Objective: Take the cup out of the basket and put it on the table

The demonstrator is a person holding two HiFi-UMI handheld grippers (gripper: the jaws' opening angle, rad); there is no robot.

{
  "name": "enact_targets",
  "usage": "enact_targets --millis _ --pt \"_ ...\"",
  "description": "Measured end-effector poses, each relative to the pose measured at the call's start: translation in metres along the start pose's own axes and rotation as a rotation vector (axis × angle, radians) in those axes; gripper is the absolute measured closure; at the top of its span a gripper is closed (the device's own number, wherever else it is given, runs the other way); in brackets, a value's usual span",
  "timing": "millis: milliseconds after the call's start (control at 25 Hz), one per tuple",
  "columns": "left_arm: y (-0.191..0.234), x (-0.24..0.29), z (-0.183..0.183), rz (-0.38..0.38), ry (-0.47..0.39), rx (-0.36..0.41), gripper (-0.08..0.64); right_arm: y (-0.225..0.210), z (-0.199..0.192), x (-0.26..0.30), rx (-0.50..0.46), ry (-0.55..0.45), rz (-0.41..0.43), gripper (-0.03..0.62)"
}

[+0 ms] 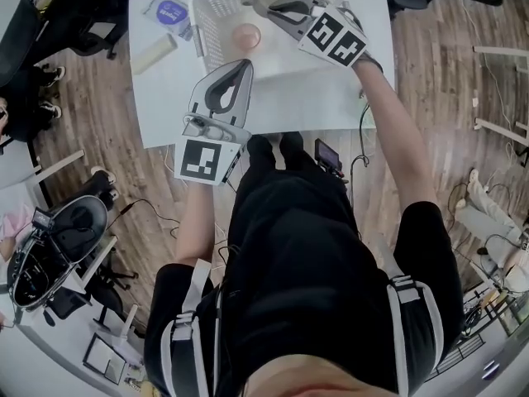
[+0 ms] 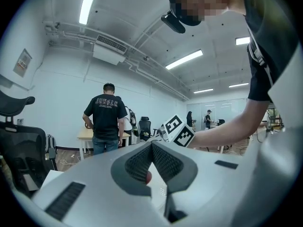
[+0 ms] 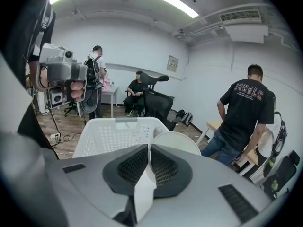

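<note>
White table (image 1: 314,98) on a wooden floor carries the basket (image 1: 216,7) at its far edge; a packet (image 1: 168,11) lies on the table to the left of the basket.

1. Right gripper (image 3: 149,148): we read the jaws as pressed onto a thin white wall, the side of the cup (image 3: 177,143). The cup's rounded body shows just beyond the pads.
2. Cup position: in the head view the gripper and cup sit over the far right part of the basket, not over bare table. We cannot tell whether the cup stands upright or tilts.
3. Left gripper (image 2: 151,145): jaws together, nothing between them. It hovers at the near rim of the basket.
4. A pink round object (image 1: 246,35) lies inside the basket.

We judge the deciding relation to be this: bare table lies on the near side of the basket, towards the person. The right gripper must therefore carry the cup over the near rim.
</note>
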State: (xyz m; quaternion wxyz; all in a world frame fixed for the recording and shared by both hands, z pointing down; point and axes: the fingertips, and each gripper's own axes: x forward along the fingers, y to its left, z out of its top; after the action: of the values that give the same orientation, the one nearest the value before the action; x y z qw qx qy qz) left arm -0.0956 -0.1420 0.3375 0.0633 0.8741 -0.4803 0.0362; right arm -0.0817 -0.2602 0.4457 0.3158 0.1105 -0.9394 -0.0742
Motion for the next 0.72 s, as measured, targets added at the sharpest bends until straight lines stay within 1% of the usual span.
enact_targets --millis 160,320,720 --pt "-0.001 -0.004 0.007 0.02 0.017 0.011 0.543 0.008 0.027 -0.026 -0.004 -0.04 -0.023 0.555" --pt "-0.008 -0.01 0.011 0.005 -0.012 0.021 0.543 0.018 0.046 -0.047 0.012 -0.071 -0.038 0.555" --pt "-0.014 -0.016 0.013 0.007 -0.011 0.029 0.543 0.038 0.066 -0.086 0.046 -0.141 -0.082 0.555"
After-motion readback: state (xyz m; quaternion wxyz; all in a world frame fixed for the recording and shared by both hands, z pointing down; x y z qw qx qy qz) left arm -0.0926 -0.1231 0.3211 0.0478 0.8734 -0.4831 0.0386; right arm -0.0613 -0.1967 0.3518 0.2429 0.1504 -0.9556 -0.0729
